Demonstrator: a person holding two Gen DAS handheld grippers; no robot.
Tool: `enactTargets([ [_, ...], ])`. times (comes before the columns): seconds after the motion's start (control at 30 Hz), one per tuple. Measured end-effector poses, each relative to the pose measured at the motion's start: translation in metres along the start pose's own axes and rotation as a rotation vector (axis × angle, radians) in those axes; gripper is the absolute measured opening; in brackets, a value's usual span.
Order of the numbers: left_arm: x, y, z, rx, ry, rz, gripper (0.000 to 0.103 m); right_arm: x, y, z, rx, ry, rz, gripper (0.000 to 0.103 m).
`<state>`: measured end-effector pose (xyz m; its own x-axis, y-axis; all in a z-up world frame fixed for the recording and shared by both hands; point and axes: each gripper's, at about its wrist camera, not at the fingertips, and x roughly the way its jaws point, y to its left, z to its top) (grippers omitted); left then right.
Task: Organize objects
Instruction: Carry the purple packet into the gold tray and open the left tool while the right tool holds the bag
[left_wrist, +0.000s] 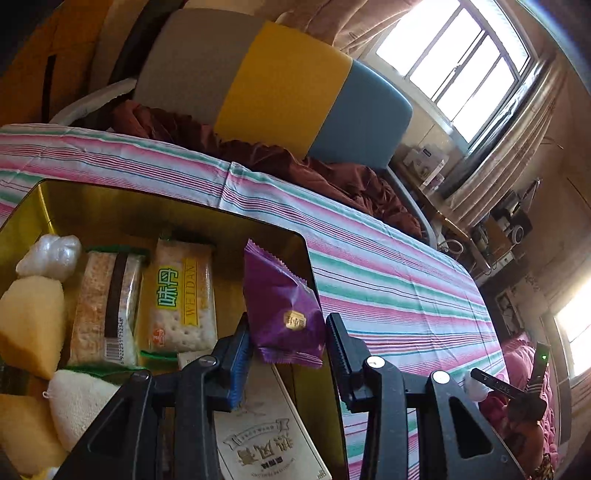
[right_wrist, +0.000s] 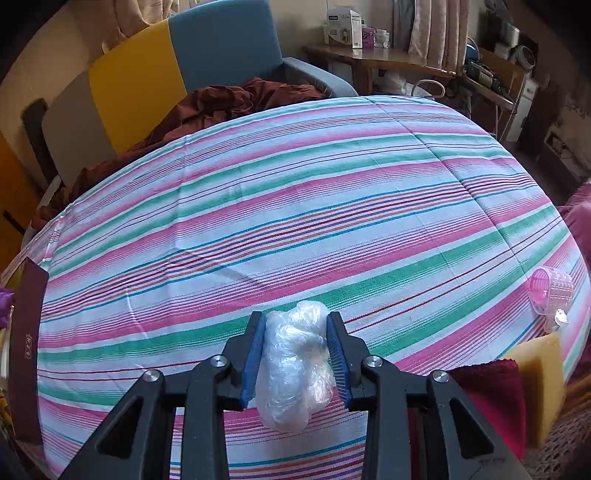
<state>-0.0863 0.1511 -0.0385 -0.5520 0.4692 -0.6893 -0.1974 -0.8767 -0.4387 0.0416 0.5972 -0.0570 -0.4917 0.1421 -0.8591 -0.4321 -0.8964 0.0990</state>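
While both my claws are loaded, this is how each thing looks to handle:
Left claw (left_wrist: 288, 332): the purple snack packet (left_wrist: 282, 306) sits between the fingers; the left pad touches its lower edge, the right pad looks a shade off it, so I judge it pinched loosely, not crushed
Purple snack packet, place: hanging over the right-hand rim of the gold tin (left_wrist: 110, 210), partly inside, not yet lying flat
Purple snack packet, handling: light, puffed foil with crimped ends; likely slick and springy, so the flat crimped seam at the bottom is the safest hold, since the middle may burst or squirm out
Gold tin, contents: a Weidan cracker pack (left_wrist: 181, 302) and a brown-striped biscuit pack (left_wrist: 107, 310) side by side, a pearly wrapped sweet (left_wrist: 50, 256), yellow sponge wedges (left_wrist: 31, 325), a white knitted piece (left_wrist: 77, 406), and a printed card box (left_wrist: 269, 439) just under my claw
Right claw (right_wrist: 296, 350): clamped on a crumpled clear plastic bag (right_wrist: 295, 365), both blue pads pressed into its sides
Plastic bag, place: held above the striped bed sheet (right_wrist: 295, 203), near its front edge; I cannot tell if its lower end touches the cloth
Plastic bag, handling: almost weightless, soft and slippery; it will squash rather than resist, so a deep bite across the bulk suits it
Still loose on the sheet: a pink hair roller (right_wrist: 552, 291) far right, beside a yellow sponge (right_wrist: 543, 376) and a dark red cloth (right_wrist: 495, 398)
Risk: the packet may slide off the tin rim if I let go early
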Motion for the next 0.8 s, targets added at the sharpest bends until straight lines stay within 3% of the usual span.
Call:
enactTargets([
  [0.3,0.002,0.001,0.005,0.011,-0.019,0.015,0.040,0.000,0.000,0.000,-0.004,-0.001,-0.004,0.035],
  [0.5,-0.020,0.002,-0.009,0.003,-0.085,0.016,0.041,0.000,0.001,-0.001,-0.004,-0.002,-0.004,0.035],
  [0.8,-0.055,-0.007,-0.044,0.077,-0.145,0.019,0.046,-0.002,0.006,0.000,-0.014,-0.009,0.017,0.034],
])
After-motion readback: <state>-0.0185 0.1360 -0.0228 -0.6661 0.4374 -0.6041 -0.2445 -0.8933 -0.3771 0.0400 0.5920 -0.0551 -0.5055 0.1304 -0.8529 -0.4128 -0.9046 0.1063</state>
